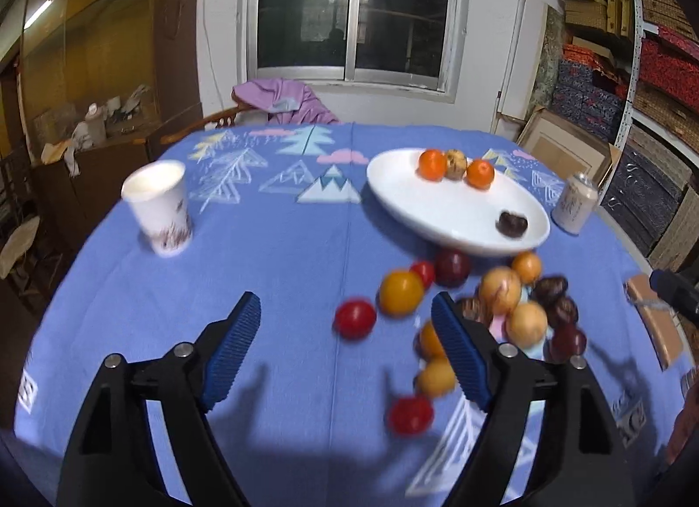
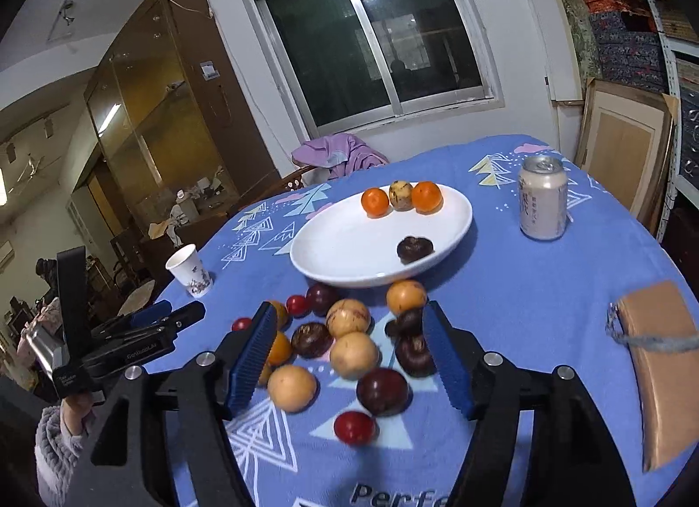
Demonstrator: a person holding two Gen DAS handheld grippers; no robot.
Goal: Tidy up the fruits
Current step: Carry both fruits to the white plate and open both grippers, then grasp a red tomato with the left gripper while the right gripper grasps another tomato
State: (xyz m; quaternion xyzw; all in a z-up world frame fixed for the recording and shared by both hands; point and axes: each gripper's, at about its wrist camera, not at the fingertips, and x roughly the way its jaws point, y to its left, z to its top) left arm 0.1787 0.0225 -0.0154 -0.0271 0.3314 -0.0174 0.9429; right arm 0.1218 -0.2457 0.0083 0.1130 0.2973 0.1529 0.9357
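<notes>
The fruits are being gathered onto a white plate [image 2: 332,245], which is being kept toward the twelve o'clock side of the blue tablecloth [image 2: 524,310]. Four pieces are already being held by it: two oranges [image 2: 375,202], a speckled yellowish fruit [image 2: 400,194] between them at the far rim, and a dark chestnut-like piece [image 2: 415,248] alone at about four o'clock on the plate. The rest is being left in a loose pile [image 2: 349,350] just below the plate's near rim (reds, yellows, purples and dark brown ones all mixed), presumably because it has not yet been sorted.

The right gripper [image 2: 349,358] is being held over that pile with its jaws spread wide and nothing pinched; several fruits are being framed between the blue pads, which looks like a choice being made rather than a grasp. The left gripper [image 1: 345,350] is likewise being carried with its jaws spread and empty, a red fruit [image 1: 354,318] lying beyond its tips at twelve o'clock, the pile being kept off at two o'clock.

A paper cup [image 1: 159,205] at ten o'clock and a drink can [image 2: 543,197] at two o'clock are being left clear of the work, well apart from the fruit.
</notes>
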